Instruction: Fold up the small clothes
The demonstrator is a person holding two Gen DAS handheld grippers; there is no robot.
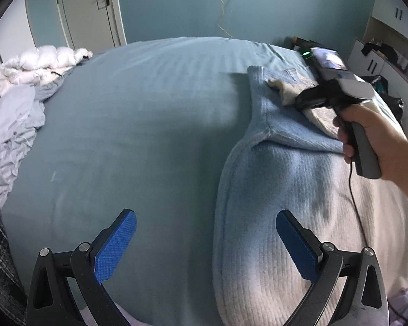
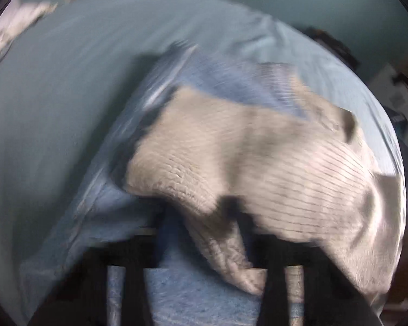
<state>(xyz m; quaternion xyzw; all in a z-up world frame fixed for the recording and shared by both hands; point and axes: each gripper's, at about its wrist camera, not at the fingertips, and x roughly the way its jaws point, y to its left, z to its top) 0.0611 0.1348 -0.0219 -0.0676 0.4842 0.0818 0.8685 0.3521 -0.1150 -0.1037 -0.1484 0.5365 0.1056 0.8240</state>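
A: One knit sweater [image 1: 280, 203], blue fading to cream, flat on the bed [image 1: 149, 108]. Grippers?

B: Left gripper [image 1: 206, 244] wide apart, empty. Right gripper [image 2: 242, 247] clamped on the cream sleeve [image 2: 225, 260]. Advice: carry it across squarely.

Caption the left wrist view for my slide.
Open left tool hovers beside a blue-and-cream sweater on the bed.

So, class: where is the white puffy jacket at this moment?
In the left wrist view, the white puffy jacket lies at the far left edge of the bed, beside the crumpled pale bedding and below the door.
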